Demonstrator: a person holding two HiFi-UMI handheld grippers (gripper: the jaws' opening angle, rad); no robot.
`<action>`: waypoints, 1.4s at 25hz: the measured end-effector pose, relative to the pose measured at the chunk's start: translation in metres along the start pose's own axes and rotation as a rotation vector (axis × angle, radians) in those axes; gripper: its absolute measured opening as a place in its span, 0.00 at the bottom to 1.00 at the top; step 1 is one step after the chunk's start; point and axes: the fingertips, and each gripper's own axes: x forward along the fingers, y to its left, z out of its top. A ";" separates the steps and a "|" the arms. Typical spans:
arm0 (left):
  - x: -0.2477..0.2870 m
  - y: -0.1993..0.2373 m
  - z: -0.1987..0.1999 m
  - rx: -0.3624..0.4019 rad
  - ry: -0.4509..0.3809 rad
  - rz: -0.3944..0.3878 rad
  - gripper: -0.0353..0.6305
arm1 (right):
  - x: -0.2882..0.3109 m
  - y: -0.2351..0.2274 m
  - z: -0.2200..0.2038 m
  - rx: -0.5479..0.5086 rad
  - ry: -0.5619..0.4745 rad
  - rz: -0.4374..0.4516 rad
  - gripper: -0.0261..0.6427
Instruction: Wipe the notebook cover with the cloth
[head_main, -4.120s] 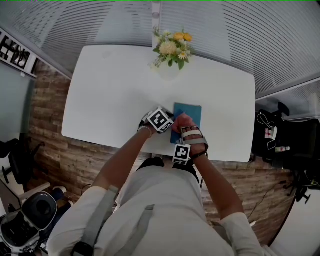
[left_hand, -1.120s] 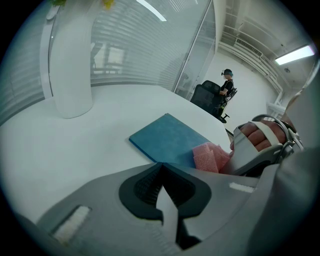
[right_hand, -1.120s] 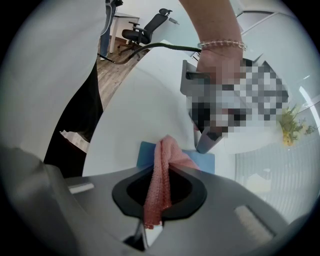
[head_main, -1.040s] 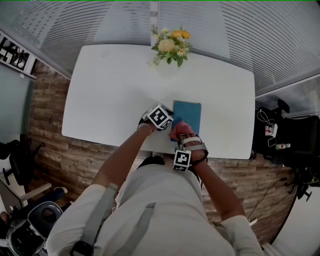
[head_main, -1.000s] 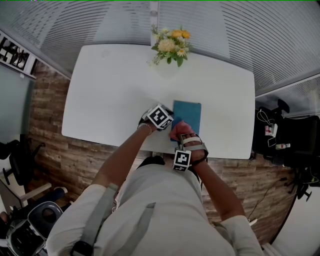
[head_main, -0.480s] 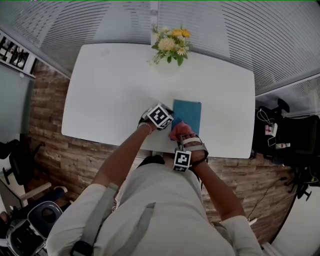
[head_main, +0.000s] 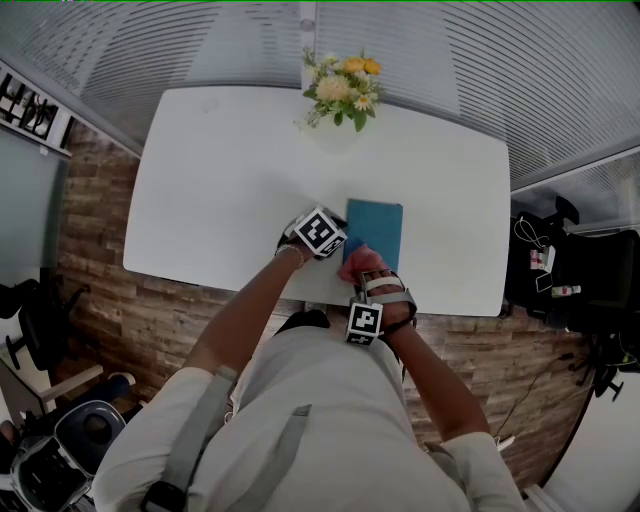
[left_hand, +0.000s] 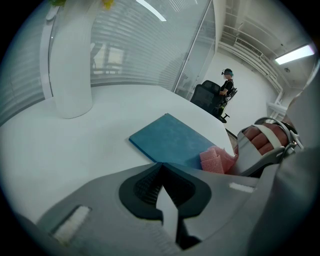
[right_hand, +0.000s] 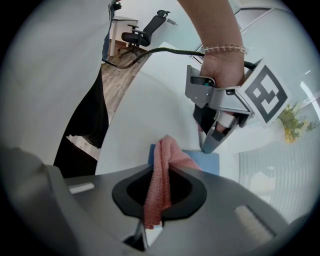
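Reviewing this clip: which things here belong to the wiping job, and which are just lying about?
In the job: blue rectangular notebook; pink knitted cloth, clamped in the right gripper; left gripper, shut, at the notebook's edge.
Lying about: white vase of yellow flowers; black office chair.

cloth (head_main: 356, 259) on notebook (head_main: 377, 226), notebook on table (head_main: 225, 180)
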 end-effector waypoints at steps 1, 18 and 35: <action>0.000 0.000 0.000 0.000 0.000 0.000 0.05 | -0.002 0.000 0.001 0.004 0.001 0.005 0.05; -0.001 -0.002 0.000 0.000 -0.001 0.001 0.05 | -0.014 0.011 0.004 0.029 -0.019 0.072 0.06; 0.000 -0.001 0.000 -0.005 -0.001 -0.001 0.05 | 0.015 -0.108 -0.041 0.116 0.046 -0.129 0.07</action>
